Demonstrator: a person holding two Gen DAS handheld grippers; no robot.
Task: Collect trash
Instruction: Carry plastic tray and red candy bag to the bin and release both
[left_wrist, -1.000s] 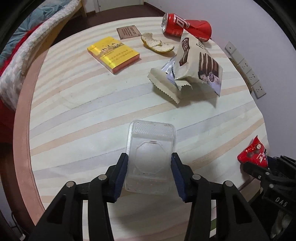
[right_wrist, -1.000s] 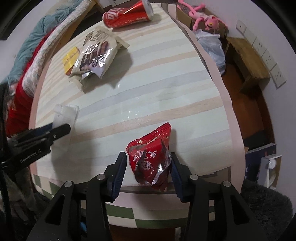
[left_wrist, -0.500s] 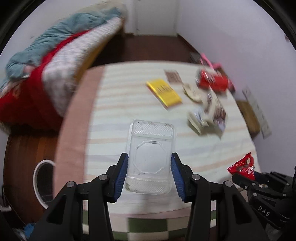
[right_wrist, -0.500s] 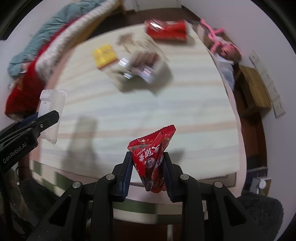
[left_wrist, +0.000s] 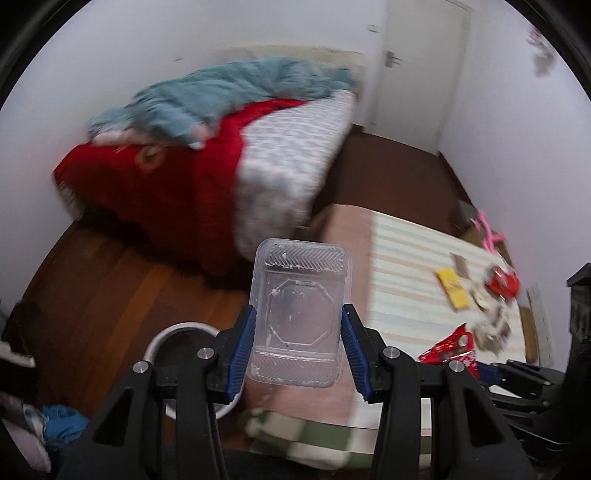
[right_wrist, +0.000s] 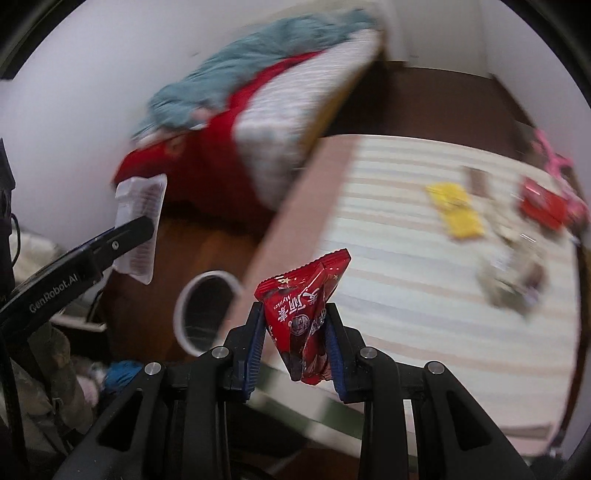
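Striped cloth covers the desk (right_wrist: 424, 258) at right of frame; a white round bin (left_wrist: 173, 334) sits lower left on the floor. Left gripper (left_wrist: 297, 349) clamps a clear plastic tray (left_wrist: 299, 314) at centre; right gripper (right_wrist: 294, 345) pinches a red snack wrapper (right_wrist: 304, 306)

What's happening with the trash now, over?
Left gripper shut on clear plastic tray. Right gripper shut on red snack wrapper. White bin below, nothing blocking.

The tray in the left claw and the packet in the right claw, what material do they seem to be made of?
Clear tray: seemingly thin transparent plastic, since the floor shows through it, with moulded ribs and white residue. Red packet: probably glossy plastic or foil film; it is crinkled, shiny and printed.
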